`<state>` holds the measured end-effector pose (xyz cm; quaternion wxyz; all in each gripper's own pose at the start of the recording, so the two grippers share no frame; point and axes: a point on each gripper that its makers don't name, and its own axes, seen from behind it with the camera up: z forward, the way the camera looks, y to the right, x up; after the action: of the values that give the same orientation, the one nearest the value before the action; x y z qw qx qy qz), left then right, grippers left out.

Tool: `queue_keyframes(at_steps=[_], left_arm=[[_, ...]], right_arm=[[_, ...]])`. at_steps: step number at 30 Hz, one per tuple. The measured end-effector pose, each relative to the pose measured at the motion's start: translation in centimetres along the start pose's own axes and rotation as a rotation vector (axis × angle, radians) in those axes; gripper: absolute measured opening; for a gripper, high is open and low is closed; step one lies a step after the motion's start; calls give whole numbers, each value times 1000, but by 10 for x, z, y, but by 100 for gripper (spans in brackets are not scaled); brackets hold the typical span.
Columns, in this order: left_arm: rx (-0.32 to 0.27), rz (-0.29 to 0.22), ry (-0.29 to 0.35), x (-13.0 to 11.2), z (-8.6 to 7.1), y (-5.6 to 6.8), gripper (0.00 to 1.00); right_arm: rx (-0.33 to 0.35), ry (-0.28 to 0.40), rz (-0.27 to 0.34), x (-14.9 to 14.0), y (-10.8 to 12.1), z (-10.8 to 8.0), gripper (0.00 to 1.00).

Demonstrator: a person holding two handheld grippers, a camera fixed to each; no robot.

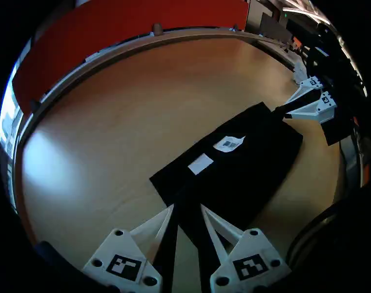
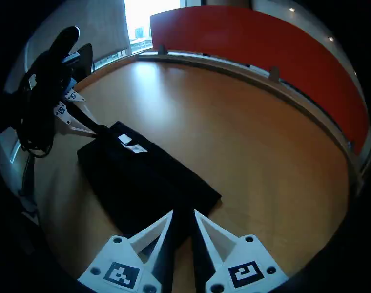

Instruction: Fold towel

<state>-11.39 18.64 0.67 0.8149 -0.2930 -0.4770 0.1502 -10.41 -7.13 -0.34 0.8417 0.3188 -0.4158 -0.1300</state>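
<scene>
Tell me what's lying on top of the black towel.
Two white tags lie on the towel: a printed tag and a plain tag beside it. The wooden table beneath is covered there; anything inside the folds can't be seen.

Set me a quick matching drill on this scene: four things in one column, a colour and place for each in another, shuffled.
Things:
1. towel
2. table
3. divider
4. label

Descriptions:
A. red, standing along the table's far edge
B. black, lying flat on the table
C. white, on top of the towel
D. light brown wood, under the towel

Pairs: 1-B, 2-D, 3-A, 4-C
</scene>
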Motion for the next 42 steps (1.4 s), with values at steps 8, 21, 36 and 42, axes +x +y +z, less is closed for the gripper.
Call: queue_keyframes(at_steps=[8,21,36,42], left_arm=[[17,-3,5,3,8,-8,31],[47,9,17,9,14,-19,42],[97,-4,41,19,10,-40,70],[113,-8,49,23,7,-46,77]], right_arm=[[-20,9,20,3,8,9,18],[-65,13,24,9,19,17,27],[-118,20,43,15,34,21,49],[-137,22,45,17,38,20,59]])
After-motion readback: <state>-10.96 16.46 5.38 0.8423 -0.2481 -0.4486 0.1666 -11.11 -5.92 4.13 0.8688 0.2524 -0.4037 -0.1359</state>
